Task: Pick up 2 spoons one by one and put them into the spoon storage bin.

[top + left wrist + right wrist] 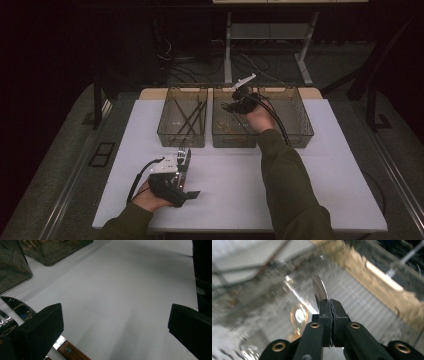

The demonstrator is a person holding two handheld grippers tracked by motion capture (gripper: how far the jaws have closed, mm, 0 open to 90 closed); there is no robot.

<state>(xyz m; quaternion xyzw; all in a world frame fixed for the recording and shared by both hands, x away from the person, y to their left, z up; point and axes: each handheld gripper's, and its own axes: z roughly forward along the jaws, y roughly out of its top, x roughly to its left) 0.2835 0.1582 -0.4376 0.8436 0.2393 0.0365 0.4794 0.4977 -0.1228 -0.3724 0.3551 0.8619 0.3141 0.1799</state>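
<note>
Black jaws of the right gripper (331, 305) are clamped on a thin metal utensil (320, 289), probably a spoon, over the middle bin (218, 136). Light, stiff and slippery, it is best pinched flat along the handle. Left gripper (115, 325) rests spread wide on the table (120, 285), beside a wood-handled knife (70, 351).

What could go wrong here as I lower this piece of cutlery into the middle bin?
The right gripper pinches the cutlery only by a thin edge, so it might twist or slip early. The middle bin already holds a spoon, so the piece may land on it and bounce. Beside the open left gripper, a knife lies close enough to get nudged.
</note>
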